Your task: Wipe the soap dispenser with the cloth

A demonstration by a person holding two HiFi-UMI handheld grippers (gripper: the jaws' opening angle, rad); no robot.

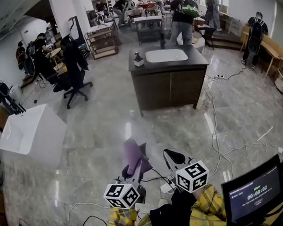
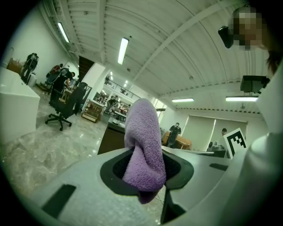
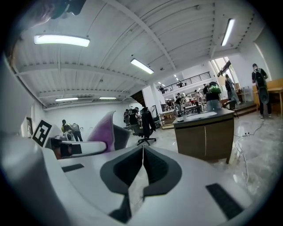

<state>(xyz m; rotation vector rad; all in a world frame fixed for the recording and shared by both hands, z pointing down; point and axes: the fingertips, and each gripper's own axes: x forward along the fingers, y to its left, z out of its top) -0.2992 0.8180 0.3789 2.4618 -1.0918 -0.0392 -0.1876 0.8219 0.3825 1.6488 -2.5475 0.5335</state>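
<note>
Cloth: purple terry cloth [image 2: 142, 141], pinched between the jaws of the left gripper [image 2: 143, 176], folded end poking up past the tips.
Right gripper [image 3: 142, 154]: jaws pressed together, nothing between them.
Soap dispenser: small pale soap dispenser with a dark pump [image 1: 138, 59], standing on the left corner of the dark wooden bench [image 1: 168, 86], beside the white inset basin [image 1: 166, 55].
Gap: well apart from both grippers, across open marble floor [image 1: 109, 125].
Done: cloth picked up and held ready.
Left: probably everything else, namely reaching the bench, laying cloth against the dispenser, wiping.
Contact: none yet.
</note>
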